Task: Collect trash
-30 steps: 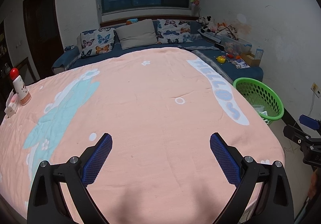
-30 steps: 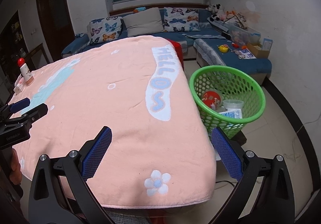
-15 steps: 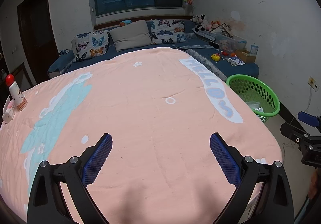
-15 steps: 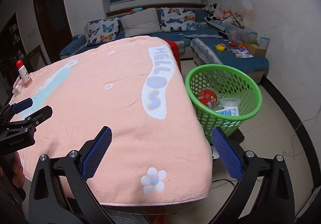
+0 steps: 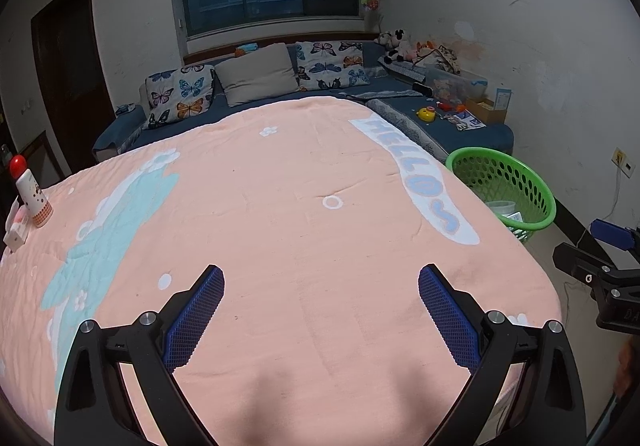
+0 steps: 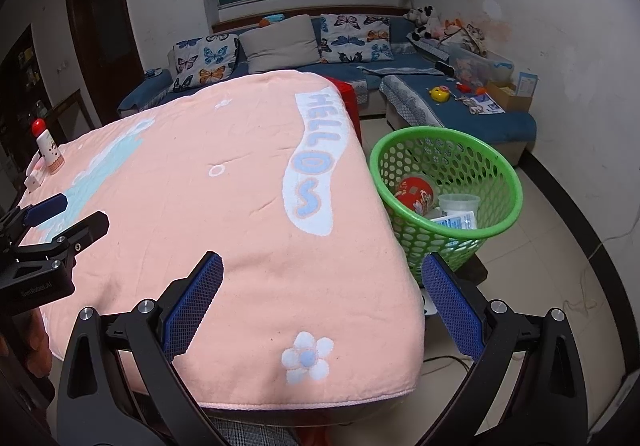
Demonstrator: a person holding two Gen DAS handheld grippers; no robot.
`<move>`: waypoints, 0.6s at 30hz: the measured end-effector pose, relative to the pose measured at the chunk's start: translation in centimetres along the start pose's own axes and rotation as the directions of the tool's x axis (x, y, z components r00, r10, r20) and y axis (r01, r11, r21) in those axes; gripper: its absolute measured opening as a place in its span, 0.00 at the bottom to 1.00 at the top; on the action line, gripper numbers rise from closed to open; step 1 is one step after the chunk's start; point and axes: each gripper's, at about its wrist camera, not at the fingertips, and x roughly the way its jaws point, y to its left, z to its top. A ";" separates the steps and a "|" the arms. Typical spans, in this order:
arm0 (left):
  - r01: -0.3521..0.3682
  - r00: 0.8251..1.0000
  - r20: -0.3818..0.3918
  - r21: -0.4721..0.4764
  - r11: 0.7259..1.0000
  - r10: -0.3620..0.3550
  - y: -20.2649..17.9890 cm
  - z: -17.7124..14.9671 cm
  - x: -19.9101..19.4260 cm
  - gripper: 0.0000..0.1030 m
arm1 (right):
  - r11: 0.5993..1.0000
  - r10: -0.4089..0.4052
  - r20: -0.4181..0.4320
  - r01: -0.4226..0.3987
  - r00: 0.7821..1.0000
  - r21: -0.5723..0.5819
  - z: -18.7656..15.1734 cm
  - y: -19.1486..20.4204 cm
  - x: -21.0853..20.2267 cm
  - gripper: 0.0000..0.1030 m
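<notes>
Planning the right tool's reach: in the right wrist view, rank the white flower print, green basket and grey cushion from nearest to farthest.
1. White flower print, on the blanket edge between the fingers.
2. Green basket, on the floor to the right.
3. Grey cushion, on the sofa at the back.

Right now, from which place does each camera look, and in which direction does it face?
Left wrist: sits behind the open left gripper, above the near edge of the pink blanket, facing the sofa; the right gripper shows at the right edge.
Right wrist: sits behind the open right gripper, over the blanket's near right corner, facing the sofa and the green basket; the left gripper and a hand show at left.
Shared: blanket, basket, sofa, red-capped bottle.
</notes>
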 end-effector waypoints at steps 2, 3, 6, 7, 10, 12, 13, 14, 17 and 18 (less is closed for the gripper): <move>0.000 1.000 0.002 0.002 1.000 0.000 -0.1 -0.1 -0.1 0.92 | 1.000 0.001 0.001 -0.001 1.000 0.003 0.0 0.0 0.0 0.96; -0.002 1.000 0.003 0.004 1.000 0.002 -0.2 -0.1 -0.1 0.92 | 1.000 0.000 0.001 0.000 1.000 0.002 0.0 0.0 0.1 0.96; -0.006 1.000 0.011 0.000 1.000 0.006 -0.2 -0.1 -0.4 0.92 | 1.000 0.003 0.004 -0.003 1.000 0.005 0.1 -0.1 0.1 0.96; -0.005 1.000 0.016 -0.005 1.000 0.005 -0.1 0.0 -0.5 0.92 | 1.000 0.004 0.006 -0.004 1.000 0.006 0.1 -0.1 0.0 0.96; -0.003 1.000 0.029 -0.005 1.000 0.003 -0.1 0.2 -0.8 0.92 | 1.000 0.006 0.010 -0.006 1.000 0.004 0.2 -0.1 0.1 0.96; -0.002 0.999 0.037 -0.004 1.000 0.002 -0.2 0.3 -1.0 0.92 | 1.000 0.008 0.010 -0.008 1.000 0.003 0.2 -0.1 0.1 0.96; -0.004 0.999 0.040 -0.005 1.000 0.004 -0.2 0.3 -1.1 0.92 | 1.000 0.007 0.011 -0.007 1.000 0.002 0.1 -0.1 0.1 0.96; -0.008 0.999 0.042 -0.005 1.000 0.008 -0.3 0.4 -1.1 0.92 | 1.000 0.008 0.010 -0.008 1.000 0.003 0.1 -0.1 0.1 0.96; -0.007 0.999 0.047 -0.007 1.000 0.008 -0.2 0.5 -1.2 0.92 | 1.000 0.006 0.011 -0.006 1.000 0.003 0.2 -0.1 0.1 0.96; -0.008 0.999 0.048 -0.008 1.000 0.008 -0.2 0.6 -1.2 0.92 | 1.000 0.006 0.010 -0.006 1.000 0.004 0.2 0.0 0.1 0.96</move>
